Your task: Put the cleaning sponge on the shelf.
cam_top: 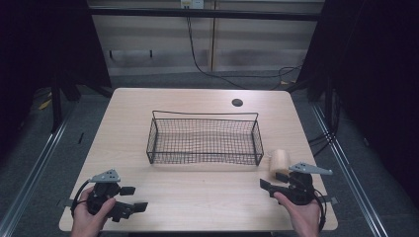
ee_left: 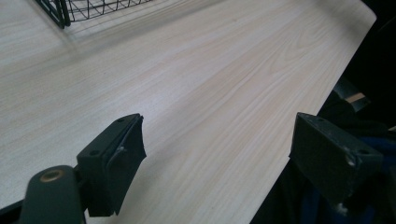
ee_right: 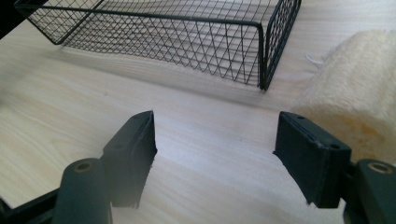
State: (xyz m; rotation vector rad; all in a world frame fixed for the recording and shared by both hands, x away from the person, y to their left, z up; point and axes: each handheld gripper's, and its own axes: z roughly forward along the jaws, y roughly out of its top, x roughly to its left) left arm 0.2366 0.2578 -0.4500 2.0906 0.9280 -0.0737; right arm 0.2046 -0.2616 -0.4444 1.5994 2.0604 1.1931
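On the worktop (cam_top: 197, 192), both grippers, left (cam_top: 130, 198) and right (cam_top: 274, 183), rest with jaws wide apart near a basket (cam_top: 204, 139).

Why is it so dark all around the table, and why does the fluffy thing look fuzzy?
In the high view, light falls on the table while the room's sides stay black. In the right gripper view, the cream towel sits close and looks soft and out of focus, and the wire basket casts a shadow. In the left gripper view, the near jaws look slightly blurred.
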